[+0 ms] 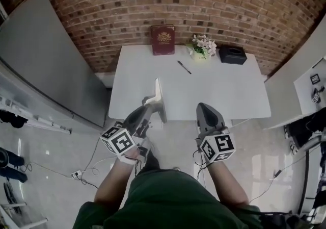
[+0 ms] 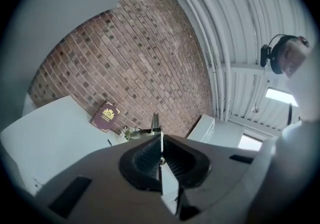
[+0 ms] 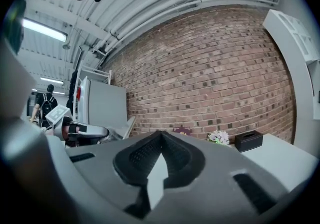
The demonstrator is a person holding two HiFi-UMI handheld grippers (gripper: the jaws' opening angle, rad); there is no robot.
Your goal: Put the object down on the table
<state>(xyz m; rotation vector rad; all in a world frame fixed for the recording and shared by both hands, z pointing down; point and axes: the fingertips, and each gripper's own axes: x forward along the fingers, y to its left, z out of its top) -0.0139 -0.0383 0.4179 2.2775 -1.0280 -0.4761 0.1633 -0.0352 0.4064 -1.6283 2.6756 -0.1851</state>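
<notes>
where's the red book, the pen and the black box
red book (image 1: 163, 40): head view, middle of its cover
pen (image 1: 184, 67): head view, middle of its barrel
black box (image 1: 233, 55): head view, its top face

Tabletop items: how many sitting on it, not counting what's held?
4: a red book at the far edge, flowers right of it, a black box further right, a pen nearer the middle. The thin panel in the left gripper could hide something small.
</notes>
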